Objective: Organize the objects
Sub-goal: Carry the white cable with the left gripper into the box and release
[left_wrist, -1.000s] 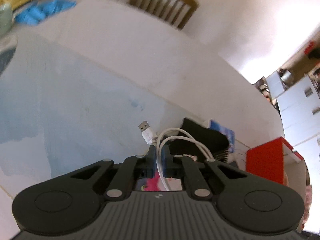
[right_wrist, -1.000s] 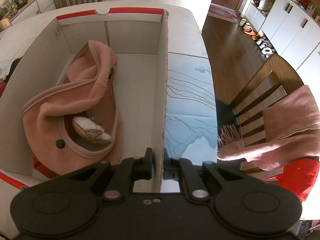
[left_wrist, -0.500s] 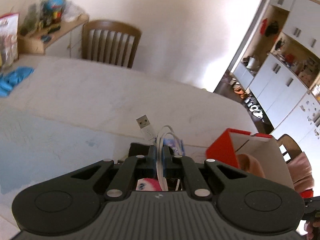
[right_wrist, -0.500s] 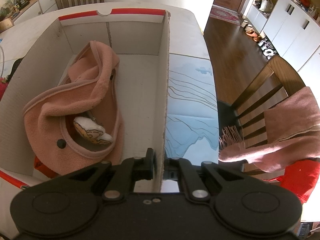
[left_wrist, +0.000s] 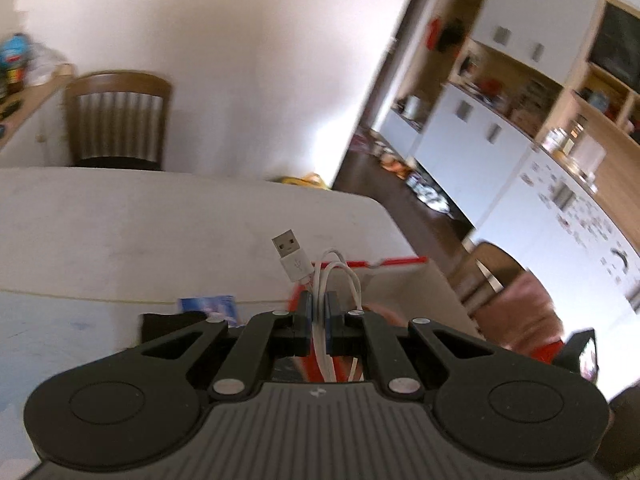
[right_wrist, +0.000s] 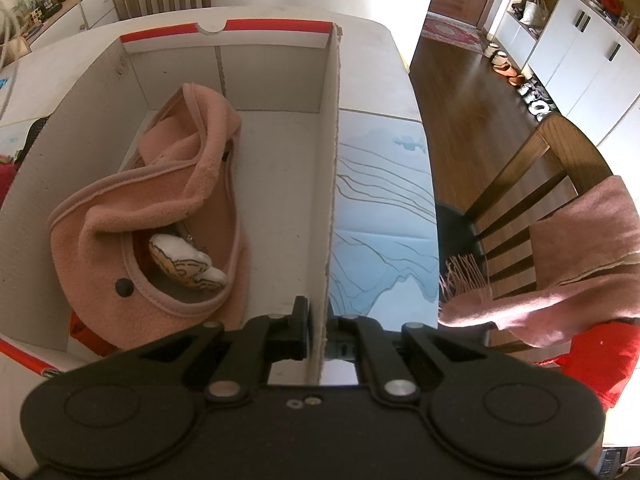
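The left hand-held gripper (left_wrist: 318, 316) is clamped, its 2 fingers nearly touching. The right hand-held gripper (right_wrist: 319, 330) is likewise pinched, pointing toward 12 o'clock.

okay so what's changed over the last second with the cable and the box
The left tongs, shut on the white USB cable, have swung up and to the right: the view went from the tabletop to the far wall, and the cardboard box now sits just beyond them. Nothing was let go. The right tongs stay clamped on the box's side wall, and the pink fleece inside has not moved.
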Demonstrator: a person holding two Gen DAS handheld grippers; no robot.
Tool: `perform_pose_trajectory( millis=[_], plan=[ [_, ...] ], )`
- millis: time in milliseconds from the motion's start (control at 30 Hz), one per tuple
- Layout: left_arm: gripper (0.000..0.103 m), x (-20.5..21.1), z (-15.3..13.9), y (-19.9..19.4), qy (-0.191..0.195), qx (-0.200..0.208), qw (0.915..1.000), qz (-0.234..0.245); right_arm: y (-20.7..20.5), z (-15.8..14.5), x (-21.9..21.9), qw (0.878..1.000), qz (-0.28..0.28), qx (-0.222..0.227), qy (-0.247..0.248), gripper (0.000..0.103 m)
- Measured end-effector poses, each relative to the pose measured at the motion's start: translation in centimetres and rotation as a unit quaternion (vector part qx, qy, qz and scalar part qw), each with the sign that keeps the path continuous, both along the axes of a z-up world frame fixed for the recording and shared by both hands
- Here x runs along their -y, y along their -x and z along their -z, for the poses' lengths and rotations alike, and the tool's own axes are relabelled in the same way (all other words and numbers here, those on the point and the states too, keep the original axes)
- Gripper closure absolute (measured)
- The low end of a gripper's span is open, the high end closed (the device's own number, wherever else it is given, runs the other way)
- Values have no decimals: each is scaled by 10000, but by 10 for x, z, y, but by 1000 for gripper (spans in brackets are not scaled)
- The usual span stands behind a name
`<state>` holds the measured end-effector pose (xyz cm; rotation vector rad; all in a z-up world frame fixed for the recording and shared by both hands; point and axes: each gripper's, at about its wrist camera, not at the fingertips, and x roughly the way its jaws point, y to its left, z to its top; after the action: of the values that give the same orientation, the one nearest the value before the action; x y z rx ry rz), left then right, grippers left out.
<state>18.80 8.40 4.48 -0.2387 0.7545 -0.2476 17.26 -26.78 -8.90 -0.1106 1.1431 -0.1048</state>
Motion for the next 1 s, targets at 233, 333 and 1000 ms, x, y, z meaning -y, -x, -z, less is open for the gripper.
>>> perform_pose_trajectory(
  millis=[233,333,1000],
  plan=[
    [98,56,6,-19,-89,-143,9974,706,1,0,1,10000,-4,24,-9,99],
    [98,76,10,-28,-114,-171,9952,956,1,0,1,10000,-8,32,-22,99],
    [98,189,93,-105,-549,-1010,9816,1526,2,-2,1,9999,15,53,-87,100]
  ],
)
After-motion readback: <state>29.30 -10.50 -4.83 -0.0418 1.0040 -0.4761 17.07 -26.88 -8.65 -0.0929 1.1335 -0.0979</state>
